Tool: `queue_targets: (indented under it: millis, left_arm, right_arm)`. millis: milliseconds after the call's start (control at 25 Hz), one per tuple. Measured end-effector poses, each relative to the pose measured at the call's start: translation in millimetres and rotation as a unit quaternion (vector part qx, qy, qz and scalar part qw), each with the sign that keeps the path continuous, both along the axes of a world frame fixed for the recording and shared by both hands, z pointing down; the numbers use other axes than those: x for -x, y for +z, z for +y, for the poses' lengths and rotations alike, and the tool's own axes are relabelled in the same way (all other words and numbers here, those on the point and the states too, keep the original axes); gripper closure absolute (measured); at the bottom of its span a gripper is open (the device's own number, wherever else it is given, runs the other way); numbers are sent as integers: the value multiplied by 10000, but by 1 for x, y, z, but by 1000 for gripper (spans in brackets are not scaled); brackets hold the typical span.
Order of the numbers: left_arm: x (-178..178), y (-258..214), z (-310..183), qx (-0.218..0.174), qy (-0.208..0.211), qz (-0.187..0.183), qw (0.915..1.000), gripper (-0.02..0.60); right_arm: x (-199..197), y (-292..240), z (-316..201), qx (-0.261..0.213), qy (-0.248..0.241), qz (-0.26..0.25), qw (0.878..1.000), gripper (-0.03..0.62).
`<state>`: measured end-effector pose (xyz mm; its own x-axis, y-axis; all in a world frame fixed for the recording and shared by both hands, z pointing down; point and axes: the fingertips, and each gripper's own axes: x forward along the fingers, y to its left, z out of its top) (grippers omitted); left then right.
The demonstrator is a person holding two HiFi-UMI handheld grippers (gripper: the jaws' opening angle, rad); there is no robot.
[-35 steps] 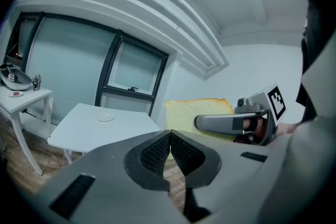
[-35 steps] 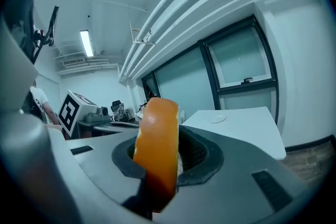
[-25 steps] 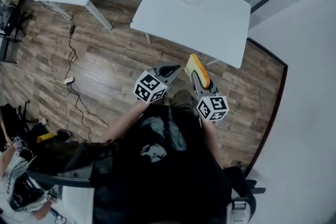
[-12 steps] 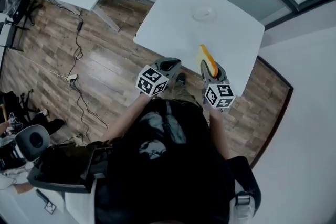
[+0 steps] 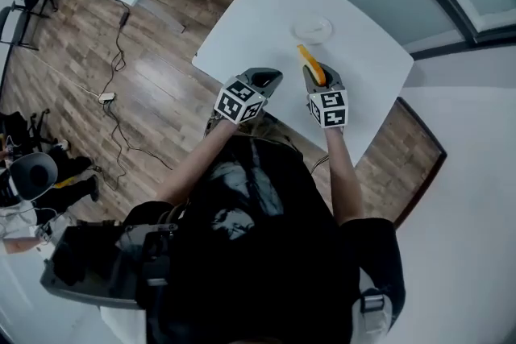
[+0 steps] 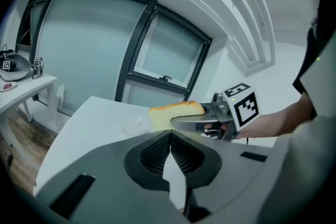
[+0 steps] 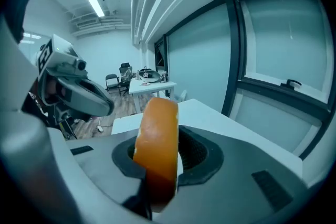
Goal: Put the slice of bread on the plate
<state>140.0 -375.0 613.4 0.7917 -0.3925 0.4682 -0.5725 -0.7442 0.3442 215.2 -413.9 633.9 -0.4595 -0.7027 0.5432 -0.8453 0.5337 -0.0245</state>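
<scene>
Grey right tongs point(image 5: 311, 73), nearest the person, pinched the slice of bread point(image 7: 156, 144) on edge, with the orange crust upward and the pale crumb facing sideways, above the near part of the white table point(image 5: 242, 20). Just beside them, the left tongs point(image 6: 170, 155) were pressed together with nothing between them and took no part in the carry. Farther across the table, short of its far edge, lay the clear plate point(image 5: 313, 29), empty and faint against the white top. The bread was in the air, not yet over the plate. To do this step well, the person would likely need to bring the slice over the plate's middle and turn it from upright to flat. They would then lower it until it nearly touched and only then spread the tongs, since a slice released on edge could topple off the low rim.
</scene>
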Motion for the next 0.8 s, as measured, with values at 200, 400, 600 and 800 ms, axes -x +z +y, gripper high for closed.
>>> queue_targets:
  millis: [200, 400, 600, 800]
  left_arm:
    - [-7, 18, -31, 159, 24, -92, 9998, 577]
    - [-14, 41, -95, 144, -327, -86, 9993, 577]
    - [-36, 63, -129, 190, -176, -179, 9995, 577]
    - [-38, 83, -144, 402, -145, -192, 9989, 577]
  right_arm:
    - [-15, 35, -58, 64, -181, 774, 9968, 496]
    - [-34, 72, -121, 177, 123, 1563, 9875, 496]
    - [-52, 103, -162, 217, 110, 2666, 9635, 496]
    - [-57, 121, -194, 52, -63, 3285, 9445, 496]
